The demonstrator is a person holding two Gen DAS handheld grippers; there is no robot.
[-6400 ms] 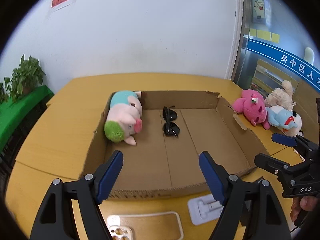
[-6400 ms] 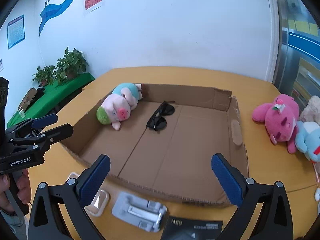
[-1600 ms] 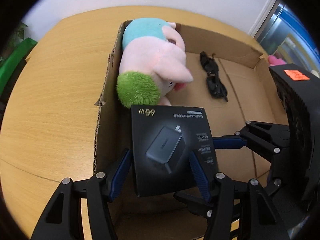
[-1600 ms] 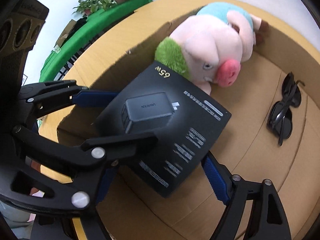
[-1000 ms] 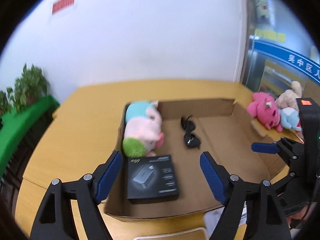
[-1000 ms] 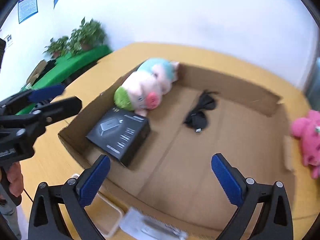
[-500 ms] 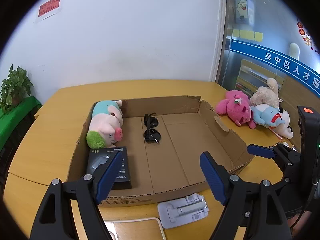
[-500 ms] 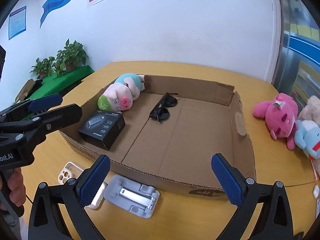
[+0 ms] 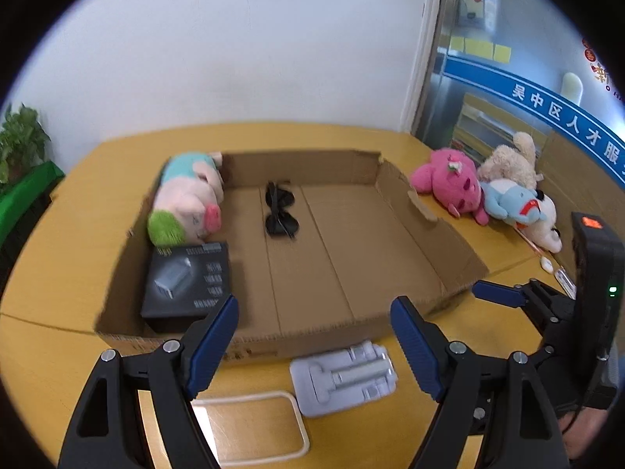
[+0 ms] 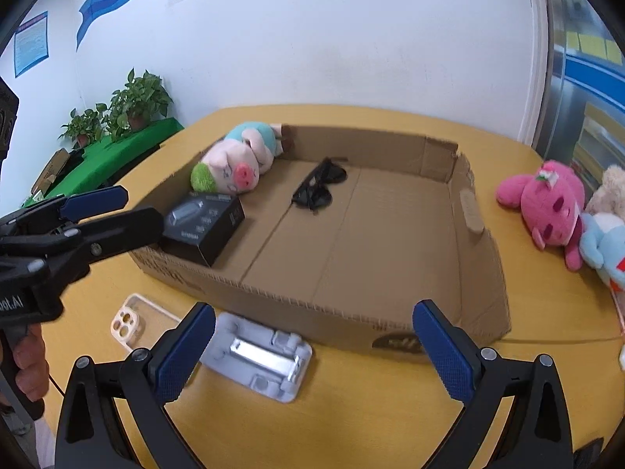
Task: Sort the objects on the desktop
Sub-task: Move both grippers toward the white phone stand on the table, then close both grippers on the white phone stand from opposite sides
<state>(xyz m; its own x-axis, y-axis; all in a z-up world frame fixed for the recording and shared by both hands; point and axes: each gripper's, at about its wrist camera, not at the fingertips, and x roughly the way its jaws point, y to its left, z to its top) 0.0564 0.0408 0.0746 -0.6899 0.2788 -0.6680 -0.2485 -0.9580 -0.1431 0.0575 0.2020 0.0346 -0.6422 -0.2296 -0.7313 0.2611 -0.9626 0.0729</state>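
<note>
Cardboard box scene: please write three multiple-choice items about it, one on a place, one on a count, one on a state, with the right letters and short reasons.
1. Where does the black charger box lie?
A. On the table beside the phone case
B. Inside the cardboard box, next to the pig plush
C. On top of the sunglasses

2. How many things lie inside the cardboard box?
A. Three
B. One
C. Five

3. What is the state of the right gripper?
A. Shut on the grey stand
B. Shut on the phone case
C. Open and holding nothing

Answers:
1. B, since the charger box sits in the box's near left corner, right by the plush's green end.
2. A, since only the pig plush, the charger box and the sunglasses are inside.
3. C, since its blue pads stand wide apart, with the grey stand lying on the table between them.
</note>
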